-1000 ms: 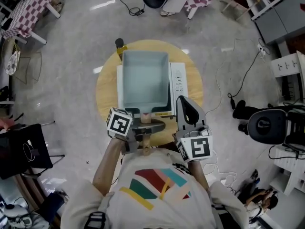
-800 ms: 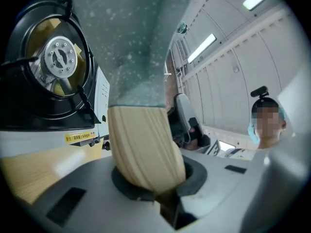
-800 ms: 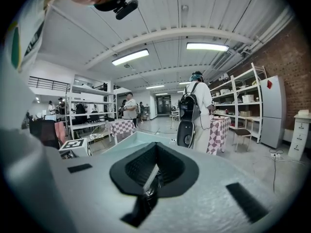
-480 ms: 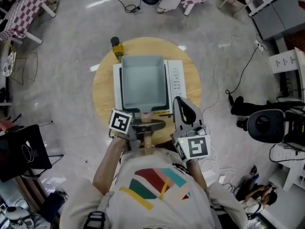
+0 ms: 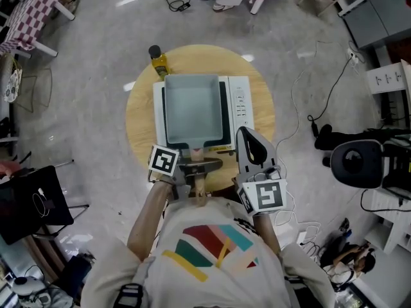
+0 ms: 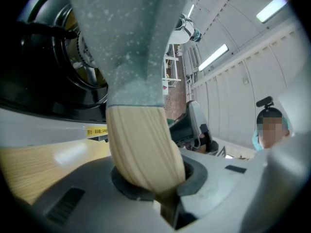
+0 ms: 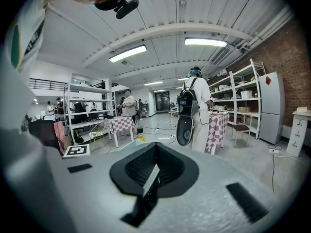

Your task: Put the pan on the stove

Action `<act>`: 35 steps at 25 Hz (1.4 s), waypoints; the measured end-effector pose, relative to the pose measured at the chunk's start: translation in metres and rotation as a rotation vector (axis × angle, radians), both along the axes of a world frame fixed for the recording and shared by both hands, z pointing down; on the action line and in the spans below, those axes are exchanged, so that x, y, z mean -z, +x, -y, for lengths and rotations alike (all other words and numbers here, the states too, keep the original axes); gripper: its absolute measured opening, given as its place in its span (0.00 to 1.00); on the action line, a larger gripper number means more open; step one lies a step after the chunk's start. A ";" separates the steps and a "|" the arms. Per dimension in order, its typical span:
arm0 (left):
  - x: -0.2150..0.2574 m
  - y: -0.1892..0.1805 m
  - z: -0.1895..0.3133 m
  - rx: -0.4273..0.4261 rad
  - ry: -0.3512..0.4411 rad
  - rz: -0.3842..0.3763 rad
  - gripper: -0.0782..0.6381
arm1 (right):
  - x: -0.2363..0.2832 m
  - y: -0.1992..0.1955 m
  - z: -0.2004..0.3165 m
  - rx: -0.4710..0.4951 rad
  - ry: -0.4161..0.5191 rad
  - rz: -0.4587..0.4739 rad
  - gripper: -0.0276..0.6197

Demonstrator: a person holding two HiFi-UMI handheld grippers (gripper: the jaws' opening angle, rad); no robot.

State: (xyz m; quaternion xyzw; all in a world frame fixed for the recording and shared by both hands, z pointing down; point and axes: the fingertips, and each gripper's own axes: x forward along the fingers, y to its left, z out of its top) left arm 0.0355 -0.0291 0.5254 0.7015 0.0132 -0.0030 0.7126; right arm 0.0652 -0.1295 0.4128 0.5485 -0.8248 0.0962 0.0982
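One round wooden table is carrying one white stove; the writing on its yellow label is too small to read. One square grey pan is lying over the stove, its wooden handle pointing near. The left gripper is clamping that handle. The right gripper, just right, is closed and empty. One bottle is standing at the table's far left edge.
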 end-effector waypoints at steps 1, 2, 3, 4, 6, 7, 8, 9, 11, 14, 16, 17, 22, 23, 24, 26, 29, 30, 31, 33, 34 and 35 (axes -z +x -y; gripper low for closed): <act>-0.003 0.000 -0.001 0.003 -0.019 0.010 0.16 | 0.000 0.000 0.001 0.002 -0.001 0.000 0.04; -0.004 0.000 -0.001 0.010 -0.037 0.012 0.16 | -0.001 -0.001 0.002 0.003 -0.002 0.000 0.04; -0.005 0.000 -0.001 0.017 -0.051 0.008 0.16 | -0.001 -0.001 0.003 0.004 -0.004 -0.001 0.04; -0.006 0.000 -0.001 0.021 -0.056 0.004 0.16 | -0.002 -0.001 0.003 0.005 -0.005 -0.001 0.04; -0.010 -0.001 0.000 0.020 -0.046 0.010 0.16 | -0.003 -0.002 0.004 0.008 -0.007 -0.001 0.04; -0.011 -0.002 0.000 0.017 -0.040 0.015 0.16 | -0.004 -0.002 0.005 0.008 -0.009 -0.001 0.04; -0.012 -0.003 0.000 0.015 -0.038 0.015 0.16 | -0.006 -0.002 0.005 0.008 -0.013 -0.001 0.04; -0.012 -0.003 0.000 0.015 -0.040 0.007 0.16 | -0.007 -0.003 0.004 0.008 -0.017 0.000 0.04; -0.012 -0.003 0.001 0.016 -0.036 -0.015 0.16 | -0.010 -0.004 0.004 0.011 -0.025 0.000 0.04; -0.016 -0.001 -0.001 0.005 -0.018 -0.040 0.15 | -0.014 -0.006 0.005 0.018 -0.032 0.000 0.04; -0.021 -0.004 -0.005 0.009 -0.051 -0.034 0.15 | -0.014 -0.008 0.005 0.024 -0.035 -0.001 0.04; -0.021 -0.005 -0.006 0.014 -0.056 -0.039 0.14 | -0.014 -0.008 0.005 0.026 -0.036 -0.001 0.04; -0.023 -0.005 -0.006 0.013 -0.033 -0.051 0.14 | -0.017 -0.008 0.005 0.027 -0.042 0.001 0.04; -0.023 -0.004 -0.006 0.012 -0.038 -0.054 0.14 | -0.018 -0.008 0.004 0.028 -0.043 0.002 0.04; -0.022 -0.004 -0.007 0.010 -0.041 -0.056 0.14 | -0.018 -0.008 0.004 0.031 -0.043 0.003 0.04; -0.022 -0.005 -0.007 0.006 -0.041 -0.058 0.14 | -0.018 -0.010 0.003 0.038 -0.043 0.004 0.04; -0.022 -0.005 -0.007 0.002 -0.041 -0.053 0.14 | -0.017 -0.014 0.003 0.049 -0.044 0.005 0.04; -0.022 -0.005 -0.008 0.002 -0.041 -0.051 0.14 | -0.017 -0.016 0.003 0.054 -0.044 0.005 0.04; -0.022 -0.005 -0.008 0.001 -0.040 -0.050 0.14 | -0.016 -0.018 0.003 0.059 -0.043 0.005 0.04; -0.022 -0.005 -0.008 0.003 -0.037 -0.052 0.14 | -0.016 -0.021 0.003 0.069 -0.040 0.006 0.04; -0.022 -0.005 -0.008 0.005 -0.035 -0.056 0.14 | -0.016 -0.023 0.004 0.073 -0.039 0.006 0.04; -0.021 -0.005 -0.007 0.007 -0.033 -0.060 0.14 | -0.016 -0.024 0.004 0.077 -0.039 0.006 0.04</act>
